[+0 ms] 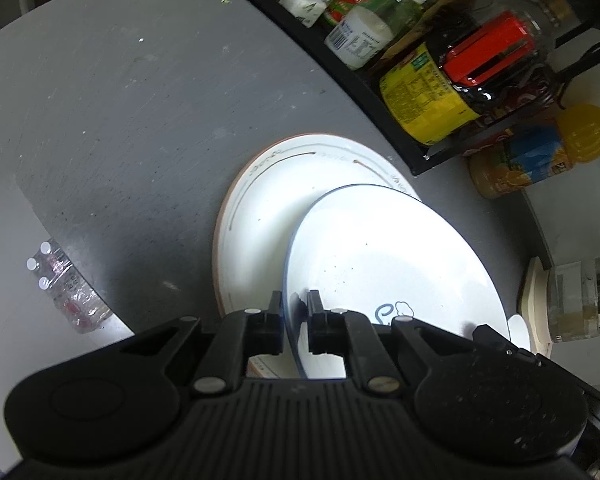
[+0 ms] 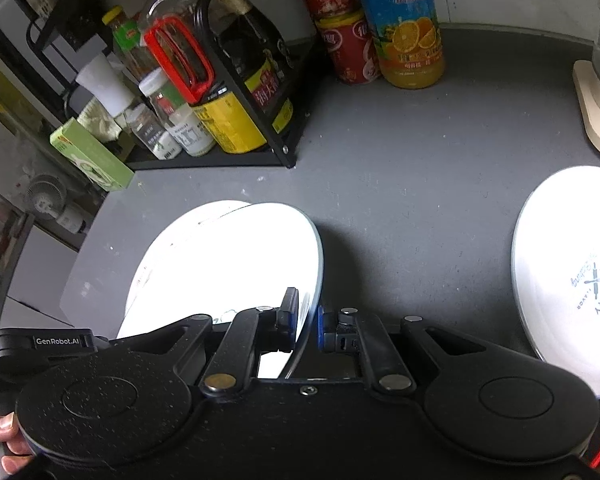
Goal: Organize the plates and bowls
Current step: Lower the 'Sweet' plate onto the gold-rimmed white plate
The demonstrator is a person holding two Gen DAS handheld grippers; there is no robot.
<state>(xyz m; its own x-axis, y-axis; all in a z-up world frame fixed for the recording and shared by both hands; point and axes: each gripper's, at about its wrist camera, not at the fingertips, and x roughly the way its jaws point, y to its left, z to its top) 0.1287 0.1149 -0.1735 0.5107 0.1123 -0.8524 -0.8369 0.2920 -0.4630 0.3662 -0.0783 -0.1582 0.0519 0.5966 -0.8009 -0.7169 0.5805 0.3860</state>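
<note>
A white plate with a blue rim (image 1: 380, 256) is held tilted over a larger white plate with a brown rim (image 1: 260, 208) that lies on the grey table (image 1: 140, 140). My left gripper (image 1: 296, 300) is shut on the blue-rimmed plate's near edge. In the right wrist view the same blue-rimmed plate (image 2: 236, 260) covers most of the larger plate (image 2: 148, 264), and my right gripper (image 2: 308, 304) is shut on its right edge. A white dish printed "BAKERY" (image 2: 572, 272) rests on the table to the right, apart from both grippers.
A black wire rack (image 2: 220, 160) full of sauce bottles stands behind the plates, with an orange juice bottle (image 2: 408, 24) and red cans (image 2: 348, 48) beside it. A glass jar on a beige base (image 1: 572, 300) sits far right. A green box (image 2: 92, 156) lies at the table's left edge.
</note>
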